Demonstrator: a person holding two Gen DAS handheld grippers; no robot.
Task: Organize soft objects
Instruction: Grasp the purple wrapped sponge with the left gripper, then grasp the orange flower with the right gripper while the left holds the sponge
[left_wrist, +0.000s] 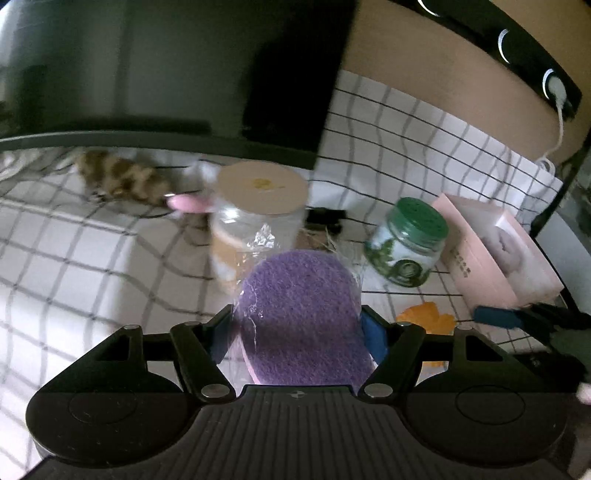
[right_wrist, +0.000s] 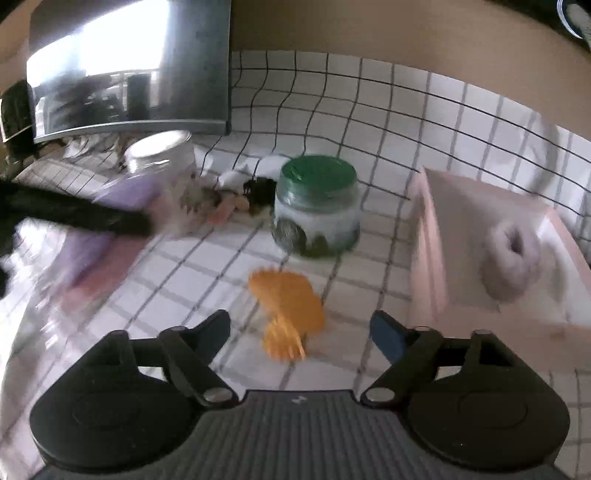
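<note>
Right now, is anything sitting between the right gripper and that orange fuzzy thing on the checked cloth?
Nothing visible does. The orange fuzzy piece lies on the checked cloth just ahead of the right gripper, whose fingers stand apart and empty. The green-lidded jar stands beyond it, the pink box off to the right.

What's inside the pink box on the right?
In the pink box, a fluffy pale ring, like a scrunchie, lies on the white lining. The near wall hides the bottom edge of the inside, and blur hides finer detail.
</note>
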